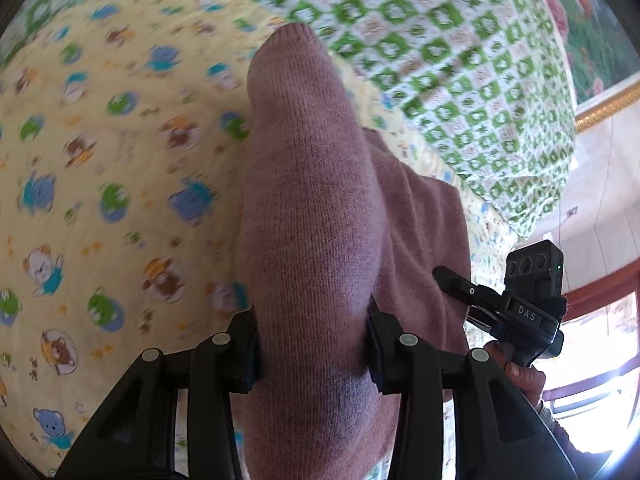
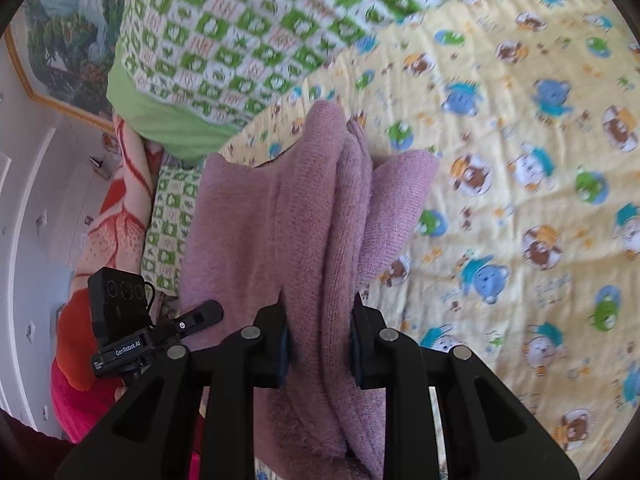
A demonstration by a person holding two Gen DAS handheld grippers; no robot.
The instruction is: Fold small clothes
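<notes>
A mauve knitted garment [image 1: 312, 200] hangs in the air between my two grippers, above a yellow cartoon-bear sheet [image 1: 100, 160]. My left gripper [image 1: 314, 344] is shut on a thick bunched fold of it. My right gripper [image 2: 318, 340] is shut on another bunched part of the same garment [image 2: 316, 220], which shows several layered folds. The right gripper also shows at the lower right of the left wrist view [image 1: 516, 308]. The left gripper also shows at the lower left of the right wrist view [image 2: 132, 328].
A folded green-and-white patterned quilt [image 1: 460, 64] lies at the far side of the bed, also in the right wrist view [image 2: 224, 40]. A framed landscape picture [image 2: 60, 48] hangs on the wall. Orange and pink bedding [image 2: 100, 232] lies beside the quilt.
</notes>
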